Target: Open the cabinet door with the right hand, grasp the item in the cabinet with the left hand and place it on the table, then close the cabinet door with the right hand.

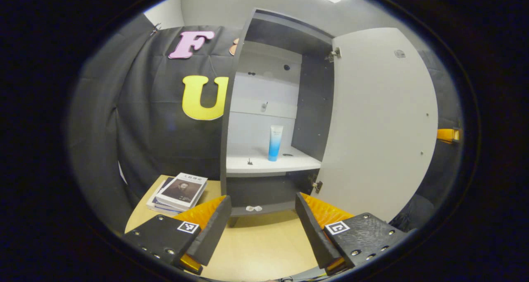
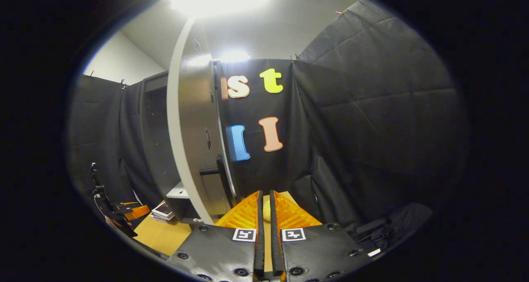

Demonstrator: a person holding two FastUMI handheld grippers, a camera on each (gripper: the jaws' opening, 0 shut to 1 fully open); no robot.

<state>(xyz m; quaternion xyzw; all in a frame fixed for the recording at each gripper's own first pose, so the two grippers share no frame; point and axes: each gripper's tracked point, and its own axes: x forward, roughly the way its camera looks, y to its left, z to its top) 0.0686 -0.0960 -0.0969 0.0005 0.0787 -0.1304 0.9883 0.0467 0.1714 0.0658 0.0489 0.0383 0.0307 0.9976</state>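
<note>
A blue-and-white tube [image 1: 275, 142] stands upright on the white shelf [image 1: 289, 163] inside the dark cabinet [image 1: 235, 108]. The cabinet's white door [image 1: 380, 125] is swung wide open to the right. My left gripper [image 1: 261, 199] is open and empty, low in front of the cabinet and well short of the tube. In the right gripper view the door [image 2: 192, 141] is seen nearly edge-on, with its black handle [image 2: 218, 171] just left of my right gripper [image 2: 266, 195]. That gripper is shut with nothing held and is apart from the handle.
A stack of books [image 1: 178, 191] lies on the wooden table [image 1: 256, 240] left of the cabinet. A small white piece [image 1: 253, 208] sits on the cabinet's lower ledge. Black cloth walls surround the booth. The left gripper and its holder [image 2: 124, 212] show at lower left of the right gripper view.
</note>
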